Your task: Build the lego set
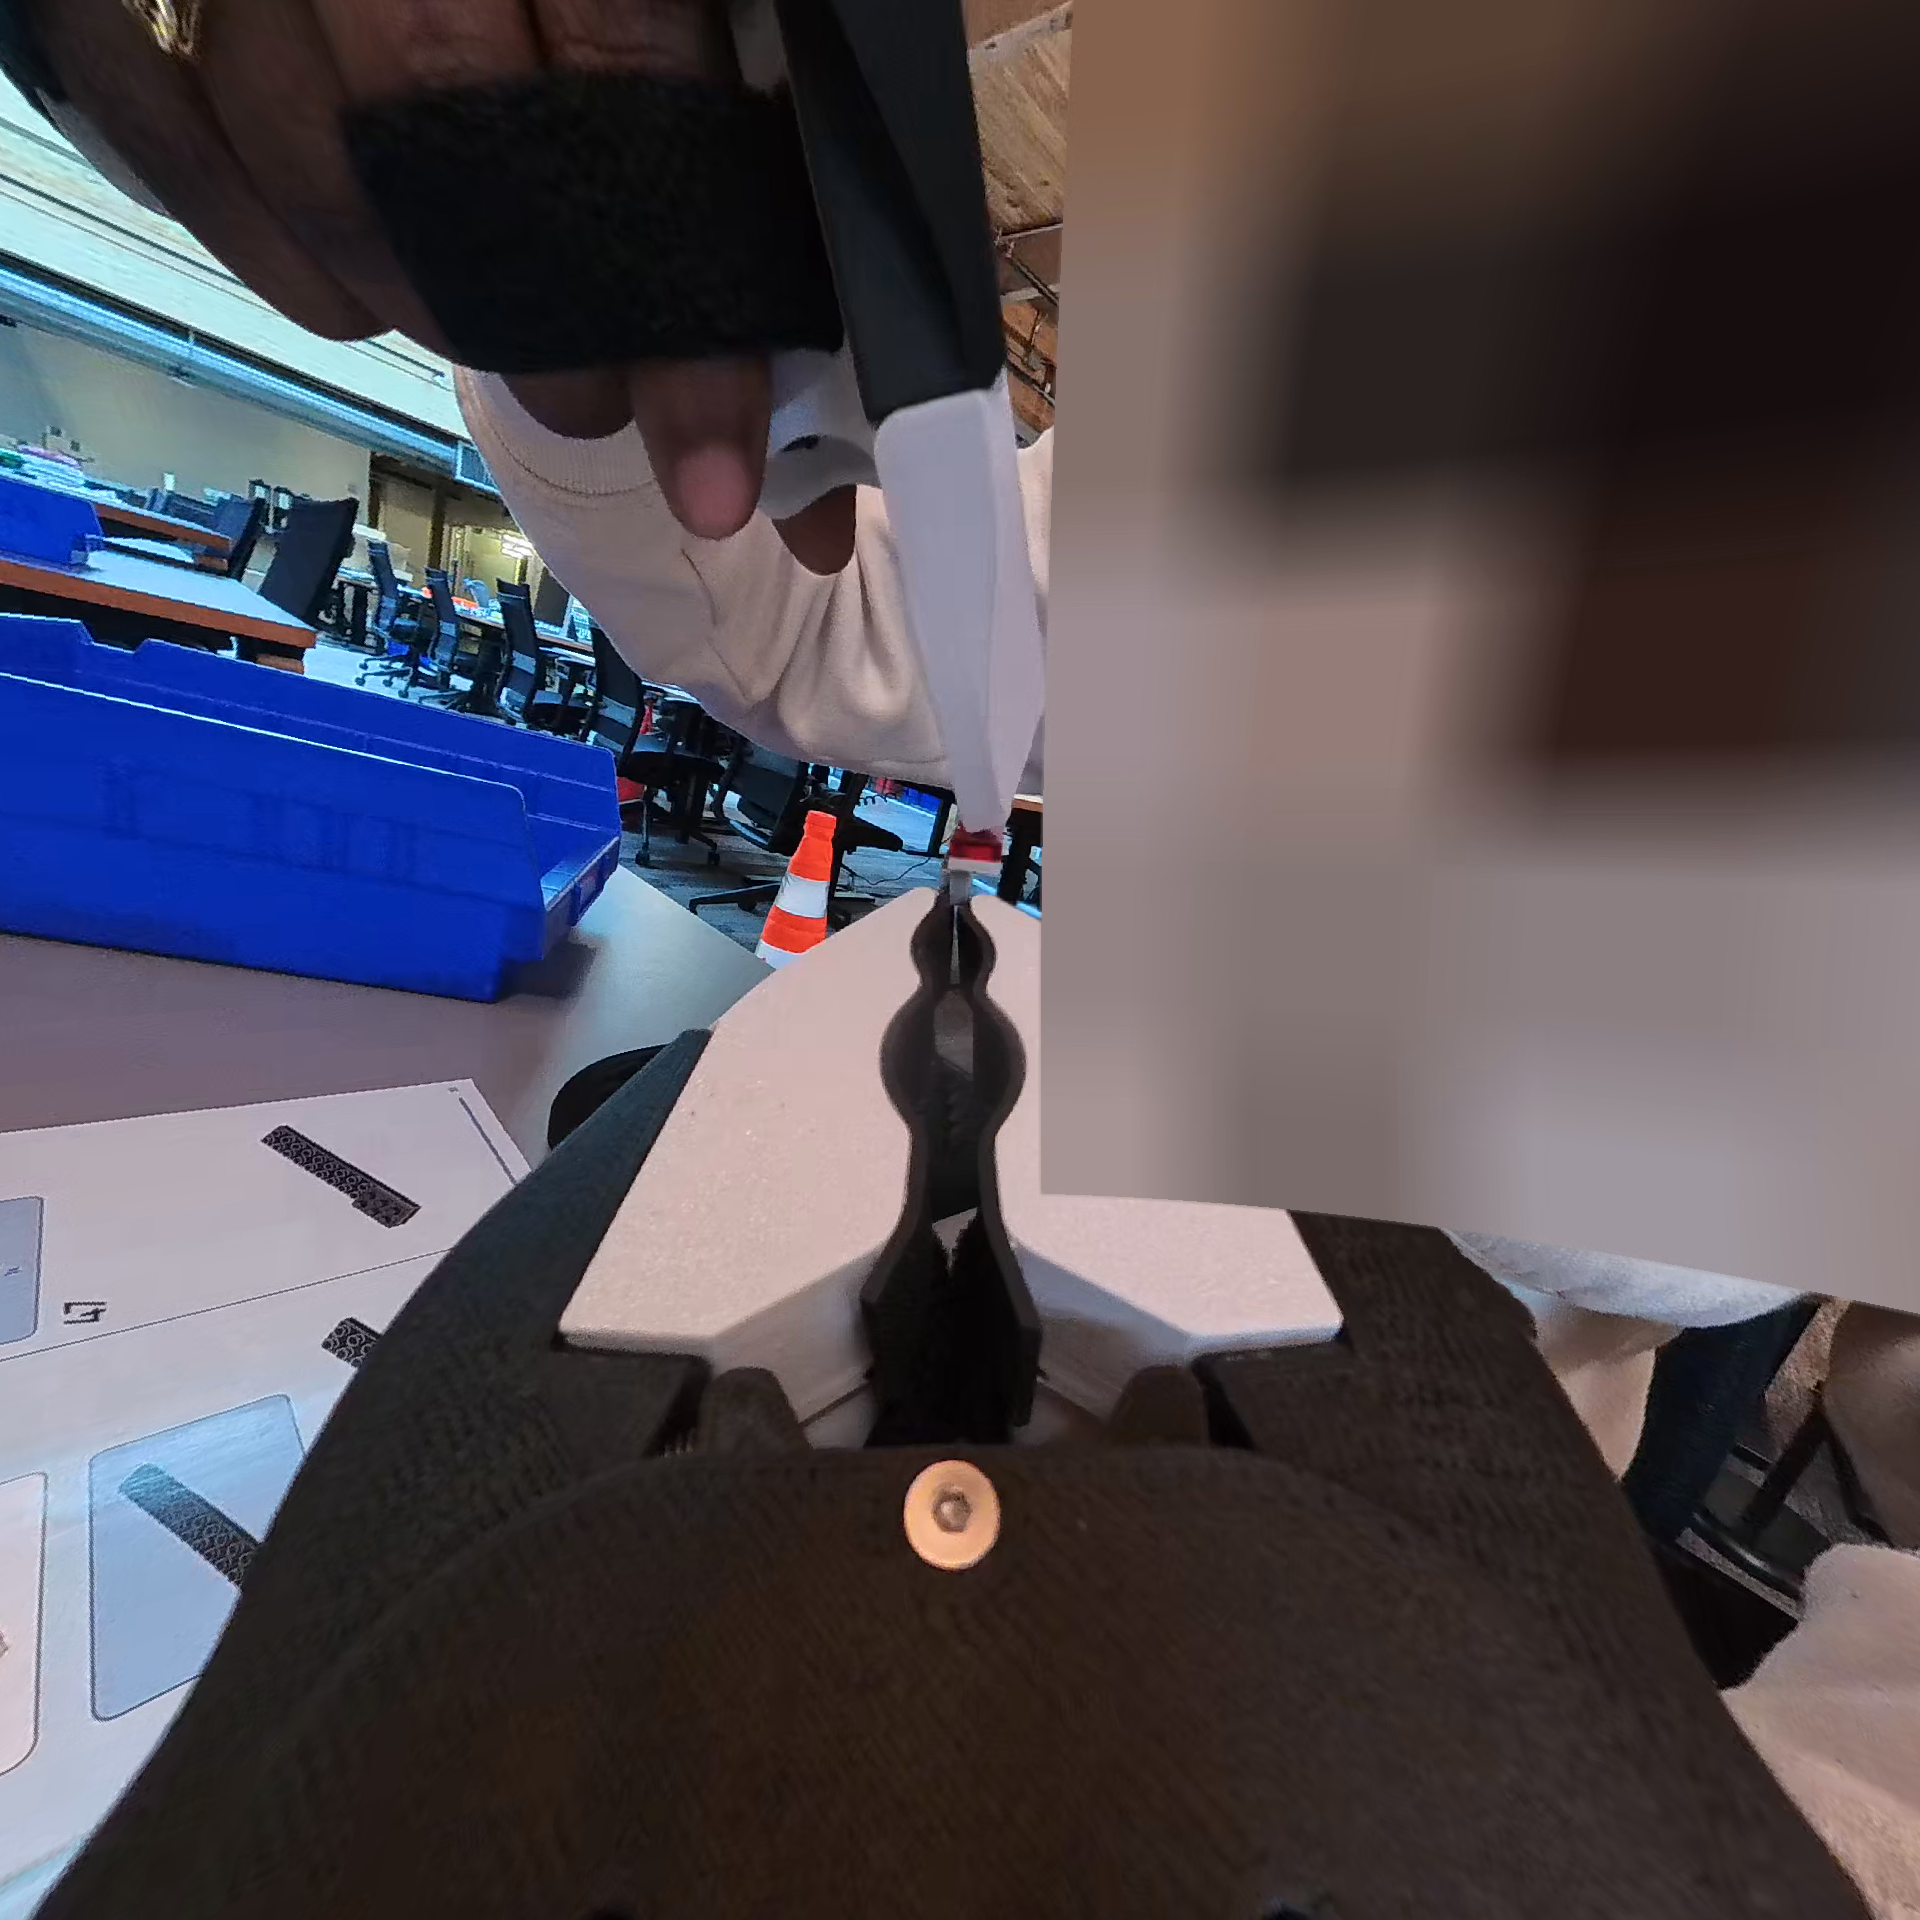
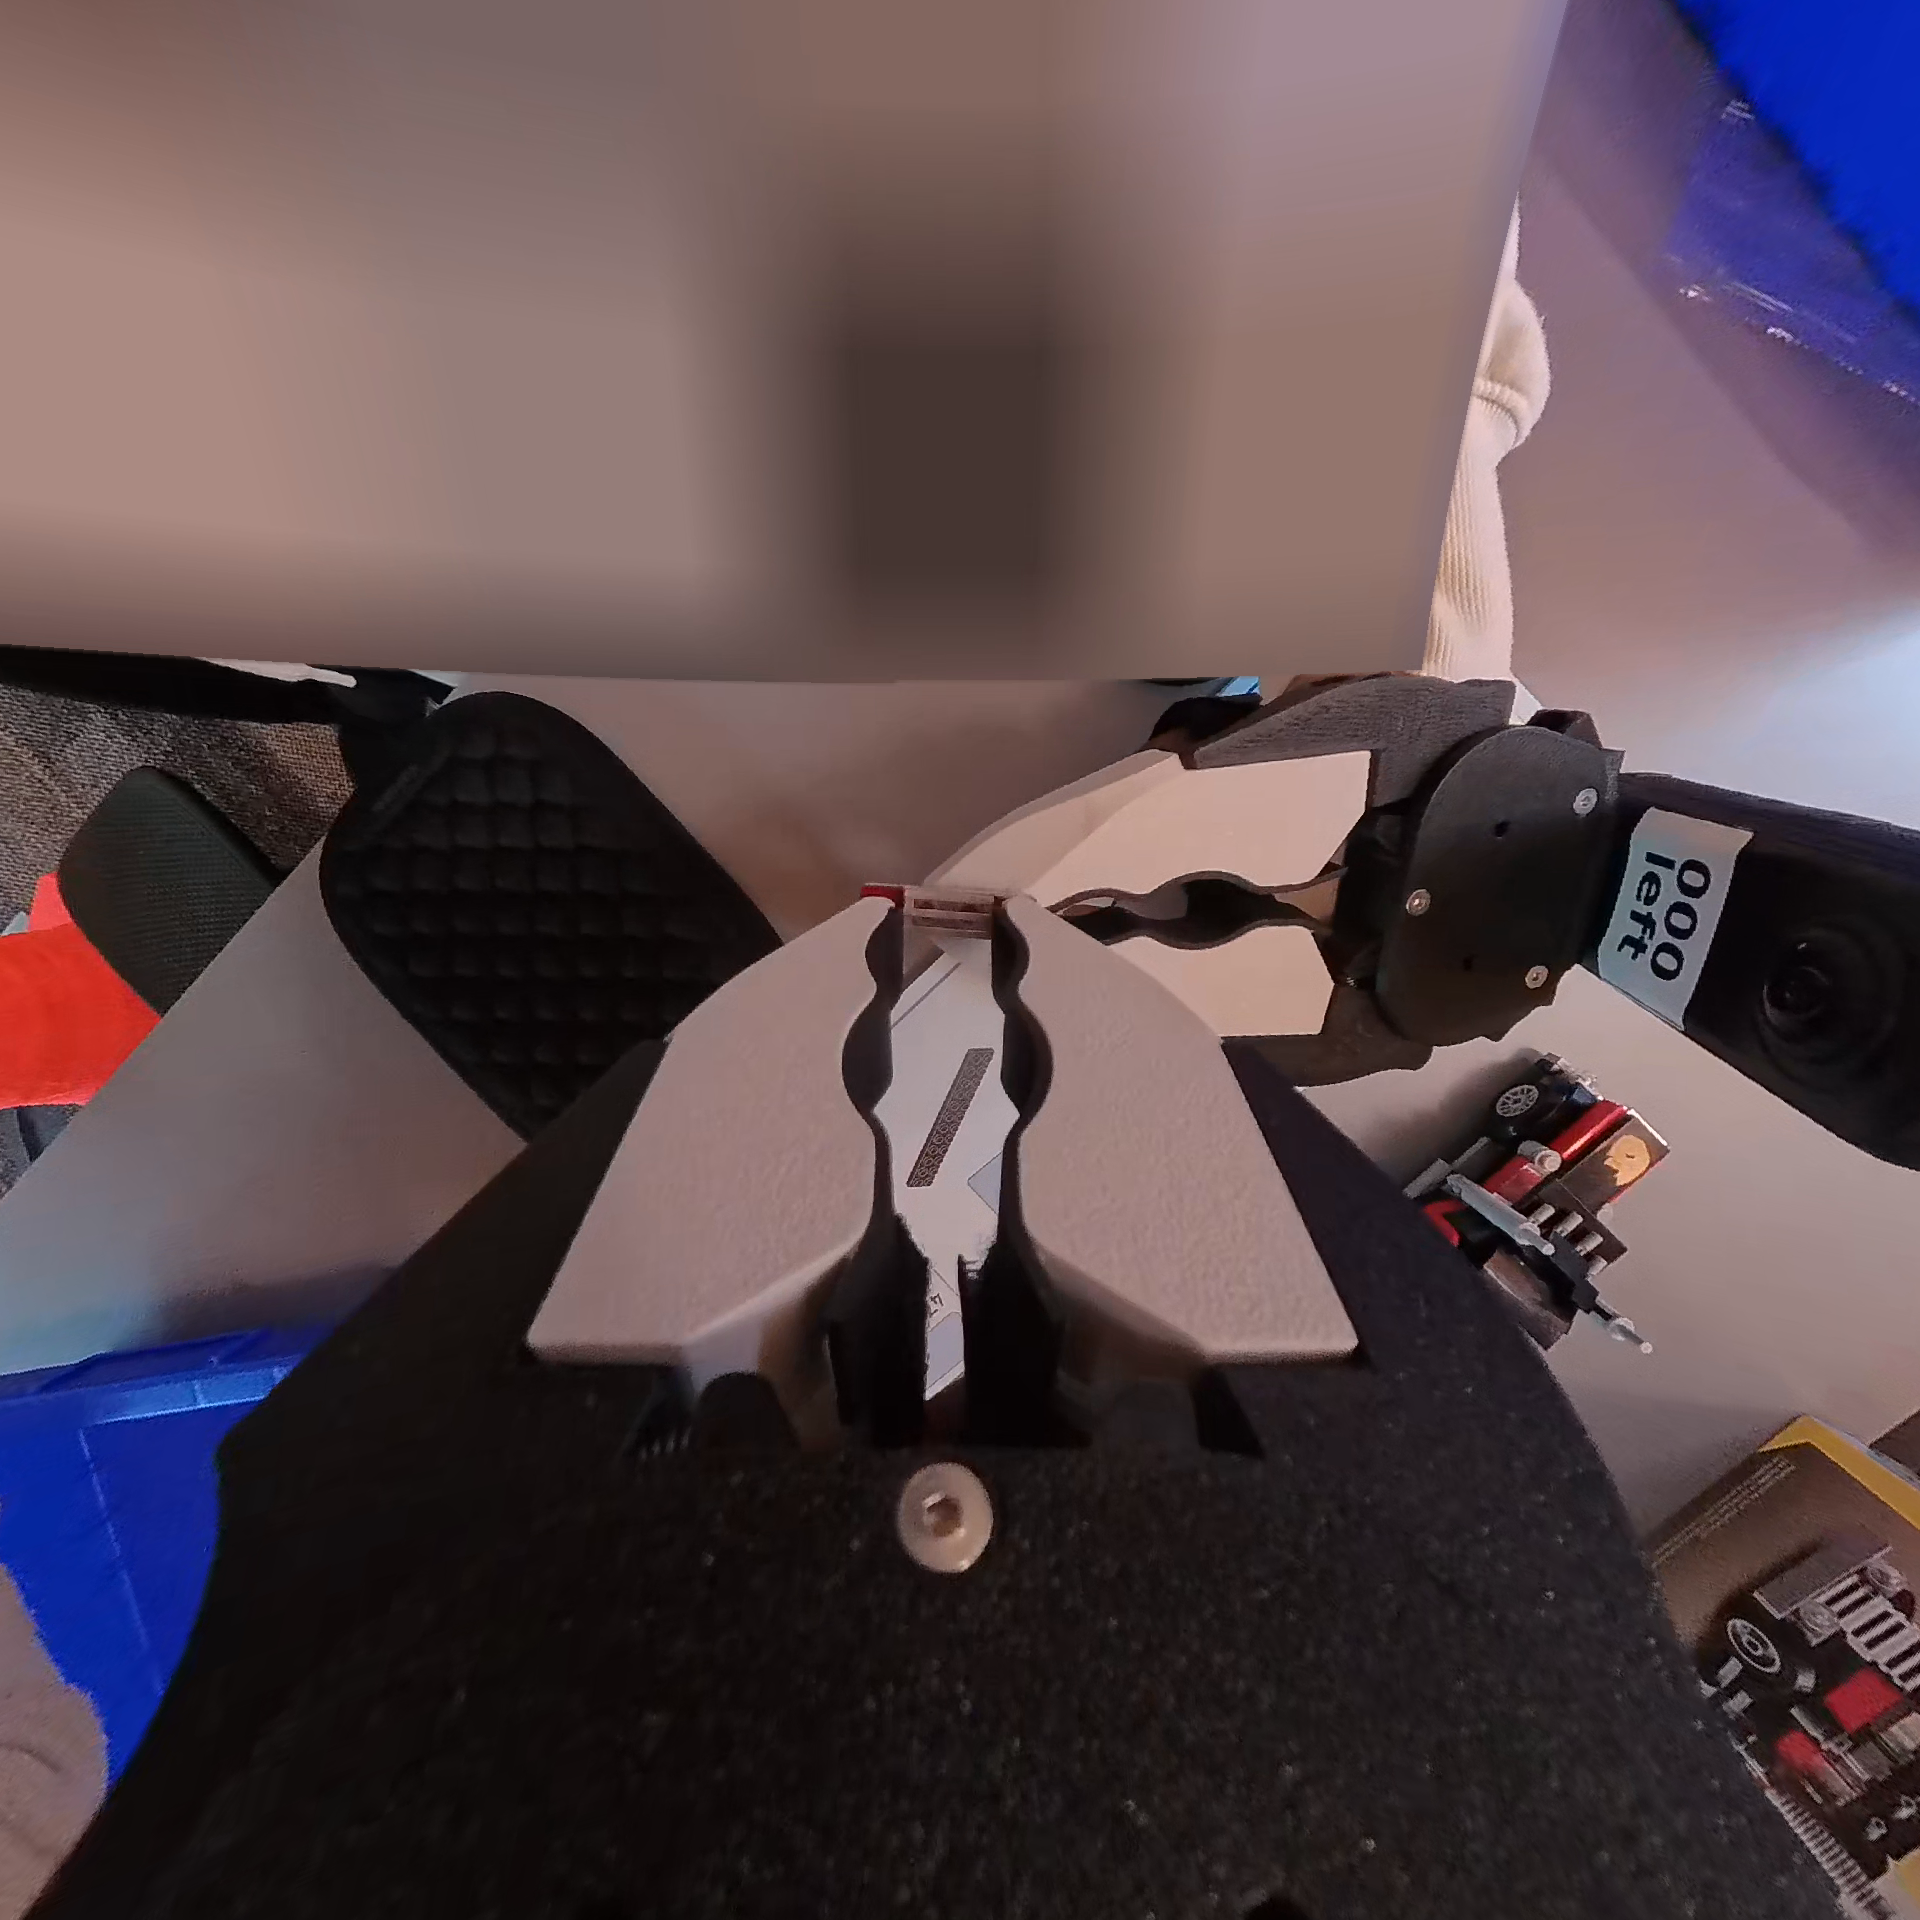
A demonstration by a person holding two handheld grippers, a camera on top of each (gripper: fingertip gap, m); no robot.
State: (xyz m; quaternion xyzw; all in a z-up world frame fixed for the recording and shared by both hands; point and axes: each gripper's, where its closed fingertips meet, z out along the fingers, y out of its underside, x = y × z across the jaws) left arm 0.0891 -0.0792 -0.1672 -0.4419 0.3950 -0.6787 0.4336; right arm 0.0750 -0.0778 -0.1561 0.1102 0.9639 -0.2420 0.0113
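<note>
A small grey and red lego piece is held in the air between both grippers. My right gripper is shut on it, with the grey part across its fingertips and the red end sticking out on the left. In the left wrist view the right gripper comes down from above onto the red part. My left gripper is shut, its tips pinching the grey end of the piece. In the right wrist view the left gripper reaches in from the right and meets the piece's right end.
Blue bins stand on the table at the left. A printed instruction sheet lies below my left gripper. A partly built lego car and the set's box lie at the right. A person's hand holds the right gripper. The grippers are tip to tip, or close to it. My right tips are roughly 20 centimetres from the partly built lego car.
</note>
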